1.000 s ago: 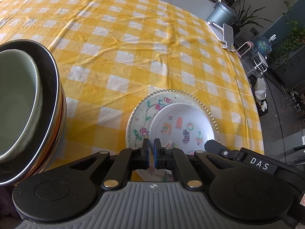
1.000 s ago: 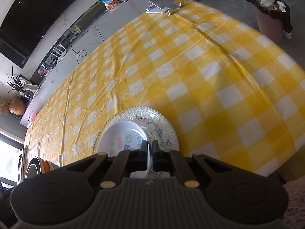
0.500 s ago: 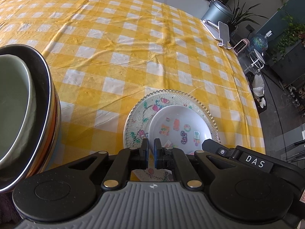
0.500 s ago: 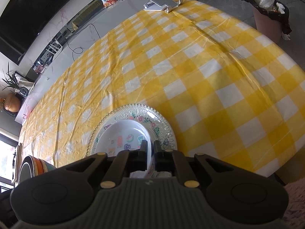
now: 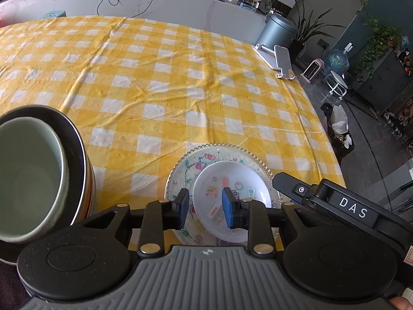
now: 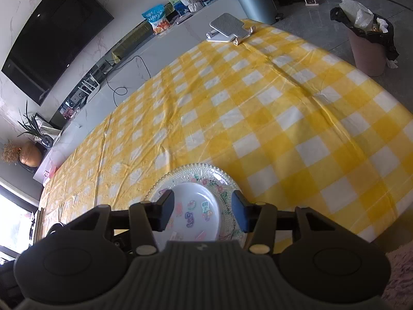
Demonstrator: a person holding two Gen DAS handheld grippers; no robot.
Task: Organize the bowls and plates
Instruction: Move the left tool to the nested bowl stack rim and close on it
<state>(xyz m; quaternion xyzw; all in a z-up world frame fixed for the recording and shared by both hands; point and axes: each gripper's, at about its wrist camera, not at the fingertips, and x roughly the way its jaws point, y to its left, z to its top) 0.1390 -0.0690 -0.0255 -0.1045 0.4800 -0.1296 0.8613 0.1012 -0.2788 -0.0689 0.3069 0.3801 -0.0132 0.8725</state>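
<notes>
**Both grippers opening over stacked plates**

Left gripper [image 5: 204,208] spreading, nothing pinched, above near rim of white sticker plate [image 5: 232,188]. Right gripper [image 6: 202,211] likewise parting, pads clear of that plate. Round, so no long axis; lying flat, face up, nested off-centre on beaded glass plate [image 5: 180,170]. Left of glass plate: green bowl [image 5: 25,178] inside black bowl [image 5: 74,139]. Beyond, yellow checked tablecloth [image 5: 167,82]; far corner, phone stand [image 5: 278,59].

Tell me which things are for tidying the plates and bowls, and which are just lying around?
For the job:
small white plate
glass patterned plate under it
green bowl nested in the dark bowl

Just lying about:
phone stand
grey bin
rubbish bag
</notes>
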